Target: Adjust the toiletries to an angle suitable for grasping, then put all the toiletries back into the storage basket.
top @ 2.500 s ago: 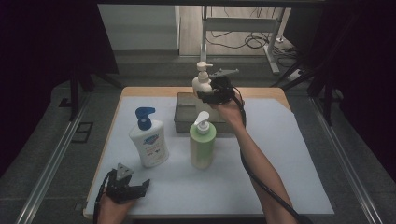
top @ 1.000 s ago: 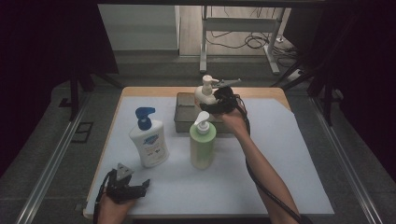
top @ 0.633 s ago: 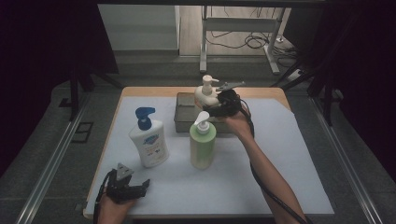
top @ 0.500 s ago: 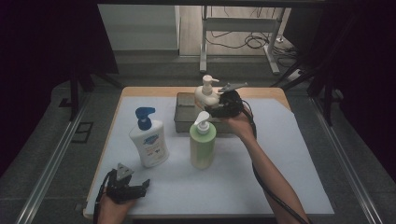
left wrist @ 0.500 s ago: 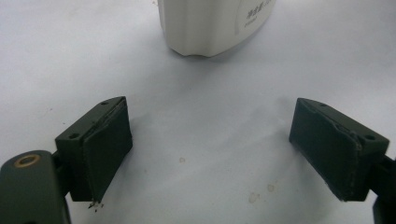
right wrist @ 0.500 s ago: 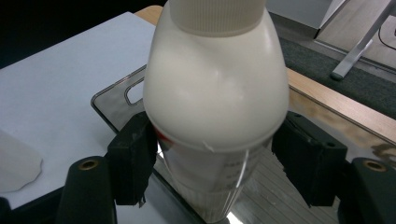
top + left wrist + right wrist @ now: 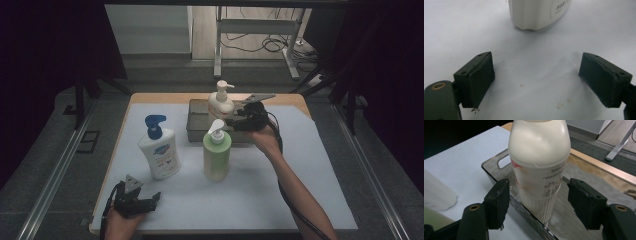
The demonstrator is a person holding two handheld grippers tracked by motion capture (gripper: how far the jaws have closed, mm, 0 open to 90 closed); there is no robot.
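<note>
A cream pump bottle [image 7: 220, 102] [image 7: 539, 165] stands upright in the grey tray [image 7: 196, 134] [image 7: 499, 161] at the table's back. My right gripper [image 7: 234, 121] [image 7: 537, 195] is just to its right, open. Its jaws have just been closing a little; the bottle stands past the pads and neither pad touches it. Near the front left edge, my left gripper [image 7: 150, 199] [image 7: 536, 75] rests low over the white mat, open with nothing between its fingers. The base of a white bottle with a blue pump [image 7: 159, 150] [image 7: 536, 13] stands ahead of it.
A green pump bottle [image 7: 216, 152] stands on the white mat [image 7: 310, 170] just in front of the tray, close to the right forearm. The wooden table edge [image 7: 295, 97] runs behind the tray. A dark floor surrounds the table.
The right gripper set the cream bottle down in the tray, let go and drew back to the right. The left gripper has not moved.
</note>
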